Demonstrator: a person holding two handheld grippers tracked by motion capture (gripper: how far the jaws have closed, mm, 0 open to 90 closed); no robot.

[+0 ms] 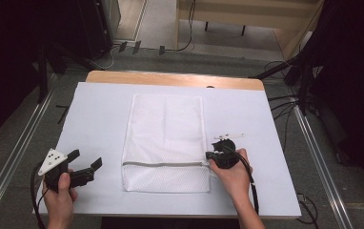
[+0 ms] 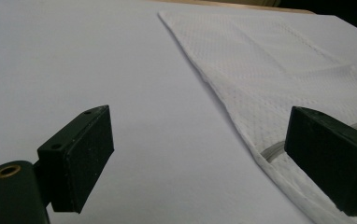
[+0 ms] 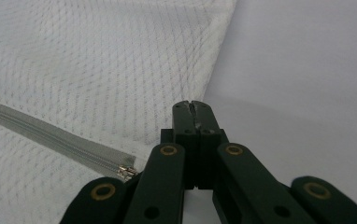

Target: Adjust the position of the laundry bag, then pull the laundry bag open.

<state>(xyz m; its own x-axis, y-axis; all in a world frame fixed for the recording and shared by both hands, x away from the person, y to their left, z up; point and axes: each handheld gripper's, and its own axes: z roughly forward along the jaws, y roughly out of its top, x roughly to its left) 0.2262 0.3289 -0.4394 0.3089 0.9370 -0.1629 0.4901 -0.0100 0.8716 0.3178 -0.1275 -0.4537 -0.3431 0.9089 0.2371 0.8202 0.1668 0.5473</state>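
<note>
1. A white mesh bag [image 1: 165,142] lies flat mid-table [image 1: 99,109], its zipper [image 1: 163,164] running across the near end.
2. At its 4 o'clock corner, the right gripper [image 1: 212,156] has its jaws pressed together beside the zipper pull [image 3: 126,171].
3. At 8 o'clock, the left gripper [image 1: 85,162] is held agape.

Left hand-held gripper [image 1: 85,166] agape — right [image 3: 195,106] closed
</note>
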